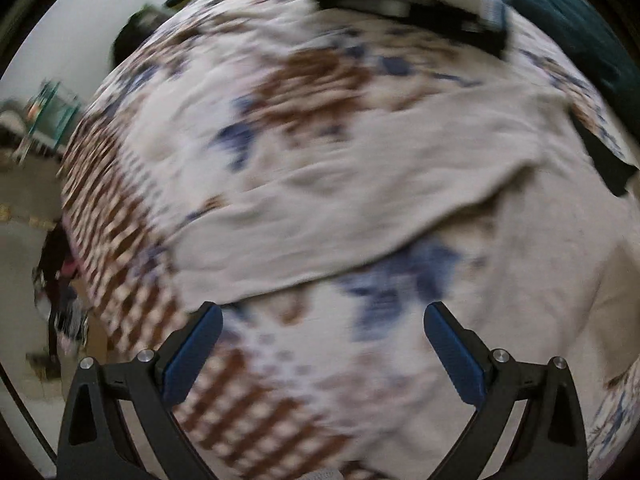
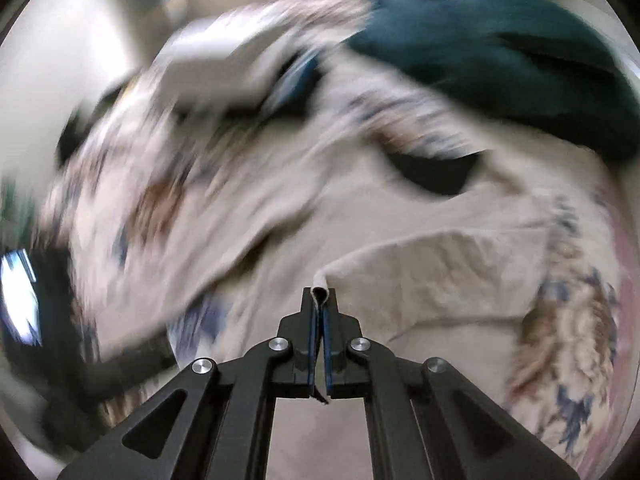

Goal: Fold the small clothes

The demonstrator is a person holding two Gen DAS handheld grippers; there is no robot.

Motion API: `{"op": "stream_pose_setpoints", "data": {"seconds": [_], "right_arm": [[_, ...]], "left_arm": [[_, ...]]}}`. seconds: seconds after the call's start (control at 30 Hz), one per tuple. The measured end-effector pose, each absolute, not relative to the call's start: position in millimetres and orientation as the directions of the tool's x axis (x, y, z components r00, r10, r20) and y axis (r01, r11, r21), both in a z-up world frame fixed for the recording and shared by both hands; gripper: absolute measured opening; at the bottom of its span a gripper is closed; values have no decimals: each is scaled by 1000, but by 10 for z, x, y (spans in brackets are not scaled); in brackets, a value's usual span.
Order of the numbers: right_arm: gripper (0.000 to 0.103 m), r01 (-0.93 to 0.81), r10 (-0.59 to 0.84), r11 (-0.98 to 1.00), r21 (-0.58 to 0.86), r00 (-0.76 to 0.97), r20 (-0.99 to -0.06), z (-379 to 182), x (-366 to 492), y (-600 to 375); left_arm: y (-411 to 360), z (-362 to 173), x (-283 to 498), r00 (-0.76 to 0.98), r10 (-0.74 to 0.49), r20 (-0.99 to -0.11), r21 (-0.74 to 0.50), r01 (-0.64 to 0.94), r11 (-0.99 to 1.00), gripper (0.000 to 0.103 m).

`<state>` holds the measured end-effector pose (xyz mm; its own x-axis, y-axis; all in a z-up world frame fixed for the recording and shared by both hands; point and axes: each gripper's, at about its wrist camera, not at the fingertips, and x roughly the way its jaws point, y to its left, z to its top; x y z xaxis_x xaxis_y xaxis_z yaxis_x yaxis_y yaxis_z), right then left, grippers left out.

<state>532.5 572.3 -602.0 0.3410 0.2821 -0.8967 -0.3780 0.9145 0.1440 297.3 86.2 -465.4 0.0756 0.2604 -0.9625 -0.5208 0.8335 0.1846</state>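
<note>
Both wrist views close above bedspread

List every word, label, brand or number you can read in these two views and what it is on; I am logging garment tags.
None can be read.
Beige garment, pinched by the right tongs: no label or print shows.
Patterned bedspread: only brown and blue motifs, no lettering.
Bright screen at the left edge: too blurred to read.
</note>
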Motion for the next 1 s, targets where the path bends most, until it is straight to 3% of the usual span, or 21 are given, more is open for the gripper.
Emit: {"op": "stream_pose_setpoints", "data": {"seconds": [0.27, 0.47, 0.53, 0.6, 0.63, 0.73, 0.87, 0.9, 0.97, 1.0], "right_arm": [[3, -677, 142, 736, -23, 187, -972, -6903, 4169, 6391], [5, -705, 97, 710, 14, 79, -992, -7080, 3942, 6482], [13, -661, 131, 741, 120, -32, -991, -7084, 3993, 6366], [55, -587, 190, 784, 204, -86, -978, -7014, 4072, 6126], [60, -546, 208, 809, 216, -77, -975, -6969, 4111, 5970], [62, -407, 168, 903, 140, 33, -985, -6890, 4254, 5404], [62, -178, 68, 982, 57, 58, -996, -7042, 4384, 4603], [62, -142, 52, 989, 45, 50, -997, -7080, 4392, 4470], [62, -62, 37, 997, 35, 34, -999, -7149, 4379, 4163], [63, -33, 29, 999, 28, 33, -999, -7164, 4359, 4039]], "left_arm": [[1485, -4865, 2449, -12, 321, -947, 270, -572, 775, 103], [1758, -4990, 2279, -54, 299, -953, 264, -633, 727, 103], [1880, -5053, 2222, -59, 227, -972, 205, -684, 700, 103], [2073, -5165, 2117, -29, 71, -997, 67, -784, 618, 103], [2158, -5225, 2058, -7, 2, -1000, 7, -827, 563, 103], [2430, -5415, 1834, 136, -154, -979, -179, -932, 314, 103], [2635, -5539, 1824, 229, -128, -965, -249, -954, 169, 101], [2658, -5542, 1870, 222, -105, -969, -238, -955, 177, 97], [2657, -5512, 1976, 205, -54, -977, -212, -954, 211, 75], [2643, -5483, 2063, 187, -27, -982, -188, -951, 246, 48]]}}
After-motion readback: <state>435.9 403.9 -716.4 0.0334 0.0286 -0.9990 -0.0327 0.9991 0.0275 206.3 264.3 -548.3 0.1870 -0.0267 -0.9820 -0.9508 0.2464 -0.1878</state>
